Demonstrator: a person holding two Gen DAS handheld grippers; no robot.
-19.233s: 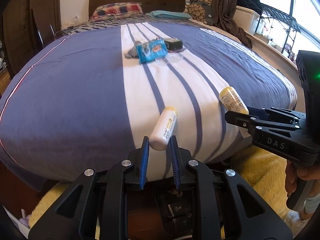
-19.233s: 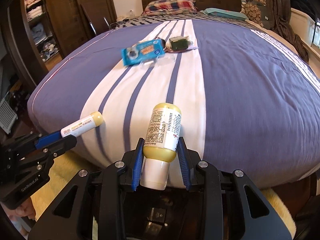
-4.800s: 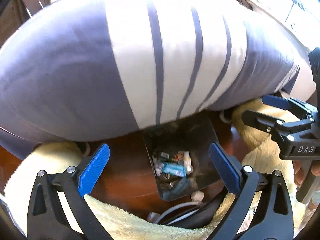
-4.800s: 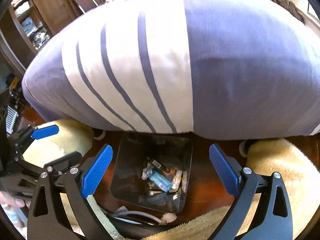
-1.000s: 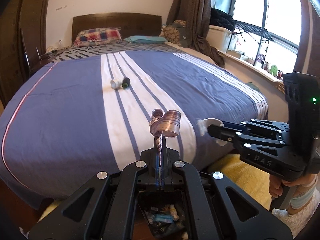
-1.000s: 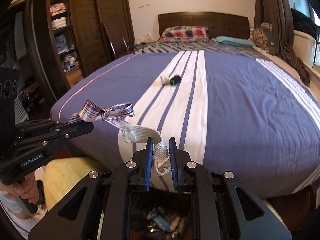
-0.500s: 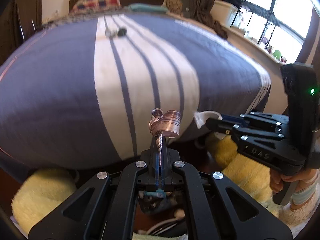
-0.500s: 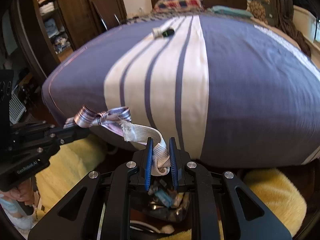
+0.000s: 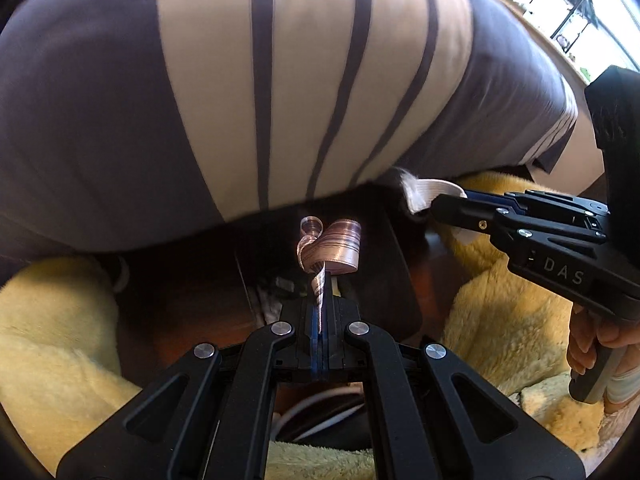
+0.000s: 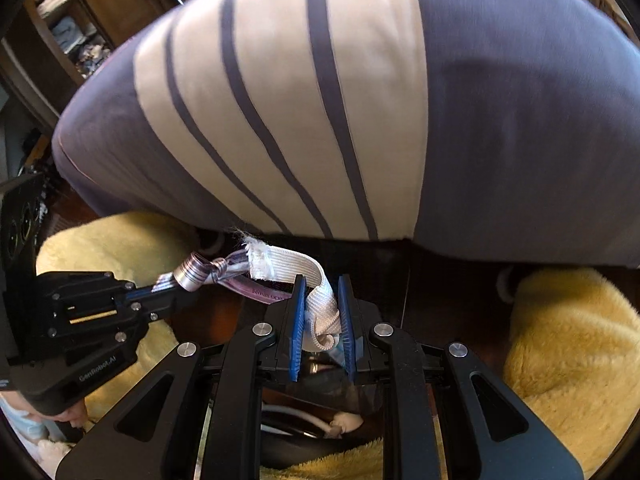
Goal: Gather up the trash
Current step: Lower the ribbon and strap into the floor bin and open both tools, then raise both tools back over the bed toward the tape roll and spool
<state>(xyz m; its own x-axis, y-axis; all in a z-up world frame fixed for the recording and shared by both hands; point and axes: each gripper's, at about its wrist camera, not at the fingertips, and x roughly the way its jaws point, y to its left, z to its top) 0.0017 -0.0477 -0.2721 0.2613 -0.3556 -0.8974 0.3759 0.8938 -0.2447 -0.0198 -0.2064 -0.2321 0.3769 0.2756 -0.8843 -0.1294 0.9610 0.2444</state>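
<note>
1. Your left tool (image 9: 320,312) was clenched on a striped purple ribbon (image 9: 334,248), whose curled loops stood just beyond the tips.
2. Your right tool (image 10: 322,312) was clamped on a frayed white elastic strap (image 10: 320,300), folded between its blue pads (image 10: 298,312).
3. Both pieces hung over the dark trash bin (image 9: 392,264) on the floor, near the foot of the striped bed (image 10: 360,100).
4. Yellow fluffy rugs (image 10: 572,340) lay left and right of the bin.
5. Your hand (image 9: 596,344) gripped the right tool's handle.
</note>
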